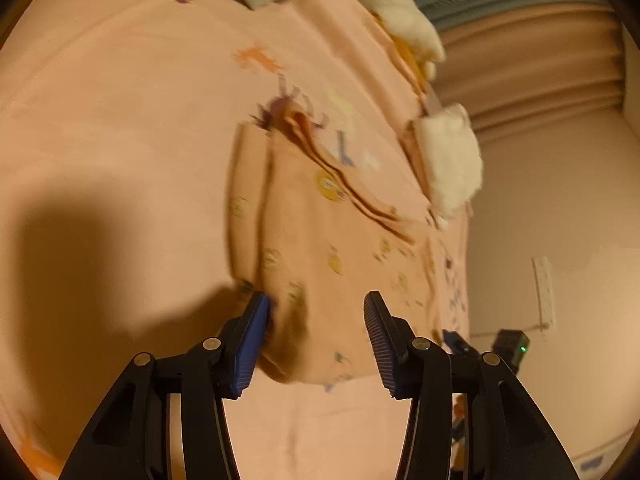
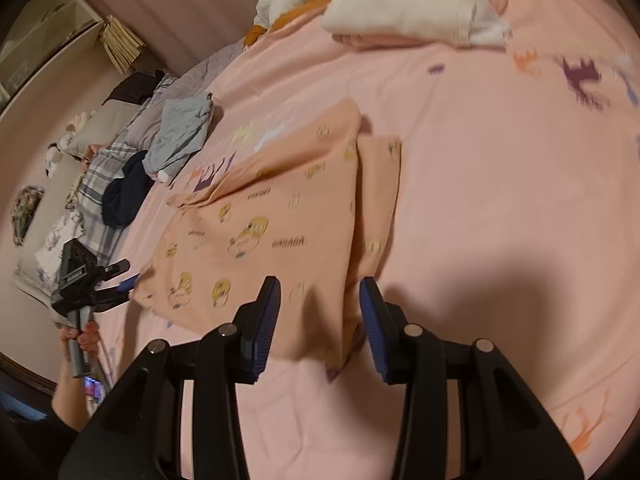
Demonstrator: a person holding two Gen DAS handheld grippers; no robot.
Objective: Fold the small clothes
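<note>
A small peach shirt (image 1: 320,240) with yellow cartoon prints lies flat on the pink bedsheet (image 1: 120,120), one side panel folded in. My left gripper (image 1: 316,300) hovers over its near hem, jaws apart, and no cloth is pinched between the blue pads. In the right wrist view the same shirt (image 2: 280,220) spreads ahead. My right gripper (image 2: 319,284) stands open above the hem's folded corner, with the cloth below the gap. Each gripper shows in the other's view: the left gripper (image 2: 124,284) is held by a hand, and the right gripper (image 1: 456,340) sits at the bed's edge.
A folded white fleece piece (image 2: 408,0) lies at the far side of the bed. A grey garment (image 2: 180,132), a dark navy cloth (image 2: 124,196) and plaid pillows (image 2: 92,188) sit at the left. The bed edge (image 1: 464,280) drops off beside a wall.
</note>
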